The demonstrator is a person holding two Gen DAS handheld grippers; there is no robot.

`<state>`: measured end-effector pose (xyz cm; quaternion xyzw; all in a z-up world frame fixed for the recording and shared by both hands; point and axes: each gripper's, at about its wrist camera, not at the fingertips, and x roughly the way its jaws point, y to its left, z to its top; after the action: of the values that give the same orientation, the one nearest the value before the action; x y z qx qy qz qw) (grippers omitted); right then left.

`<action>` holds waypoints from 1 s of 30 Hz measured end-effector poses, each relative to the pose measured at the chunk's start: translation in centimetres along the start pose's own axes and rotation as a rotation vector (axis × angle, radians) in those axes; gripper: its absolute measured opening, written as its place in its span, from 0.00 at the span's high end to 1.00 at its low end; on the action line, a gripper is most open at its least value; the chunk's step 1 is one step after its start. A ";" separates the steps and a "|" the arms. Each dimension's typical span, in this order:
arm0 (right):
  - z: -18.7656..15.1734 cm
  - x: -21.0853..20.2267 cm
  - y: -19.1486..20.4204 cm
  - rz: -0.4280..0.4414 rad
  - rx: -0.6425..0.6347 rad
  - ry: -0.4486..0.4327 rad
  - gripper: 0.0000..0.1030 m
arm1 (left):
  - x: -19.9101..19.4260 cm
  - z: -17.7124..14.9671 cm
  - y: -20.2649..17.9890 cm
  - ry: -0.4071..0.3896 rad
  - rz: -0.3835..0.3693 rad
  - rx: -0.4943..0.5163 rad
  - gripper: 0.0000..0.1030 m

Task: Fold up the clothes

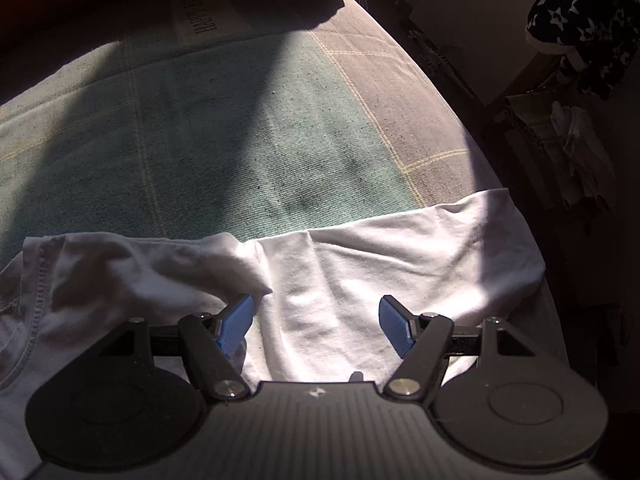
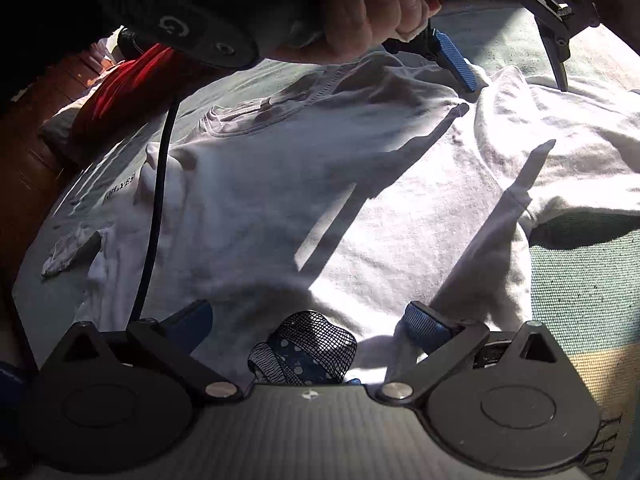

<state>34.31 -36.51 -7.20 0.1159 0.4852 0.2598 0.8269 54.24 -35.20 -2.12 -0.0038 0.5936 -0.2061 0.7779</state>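
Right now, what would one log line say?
white T-shirt: spread on blanket | left tongs: open above shirt | right tongs: open at hem

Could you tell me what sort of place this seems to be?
Probably a bedroom at home: a white T-shirt lies on a checked bedspread, with a wooden floor beside it and other clothes heaped nearby.

Pretty sure we're in a home bedroom: checked bedspread point(image 1: 224, 128), wooden floor point(image 2: 28, 148) beside it, clothes heaped nearby.
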 end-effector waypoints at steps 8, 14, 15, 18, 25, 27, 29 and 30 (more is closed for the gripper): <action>-0.3 0.4 0.6 -0.020 -0.048 -0.003 0.00 | 1.6 -0.6 -1.8 0.029 -0.042 0.060 0.33; -0.4 0.1 0.1 0.002 -0.027 -0.010 0.00 | 3.0 0.1 -2.3 0.038 -0.052 0.051 0.33; -0.3 0.1 0.1 0.006 -0.027 -0.008 0.00 | 2.9 -0.1 -2.5 0.045 -0.043 0.062 0.33; -0.2 0.0 0.0 0.013 -0.033 0.001 0.00 | 2.5 -0.6 -2.7 0.068 -0.018 0.087 0.33; -0.2 -0.4 -0.5 0.044 -0.038 0.011 0.00 | 1.2 -0.8 -3.0 0.056 -0.020 0.085 0.33; -0.2 -0.4 -0.6 0.047 -0.035 0.015 0.00 | 1.8 -0.5 -3.1 0.066 -0.014 0.080 0.33; -0.1 -0.4 -0.6 0.049 -0.030 0.017 0.00 | 2.3 -0.2 -3.1 0.068 -0.021 0.068 0.33; -0.1 -0.4 -0.7 0.051 -0.028 0.018 0.00 | 2.4 -0.1 -3.1 0.066 -0.029 0.058 0.33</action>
<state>34.26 -37.31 -7.24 0.1143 0.4856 0.2884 0.8173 53.68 -38.80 -3.62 0.0170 0.6126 -0.2343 0.7547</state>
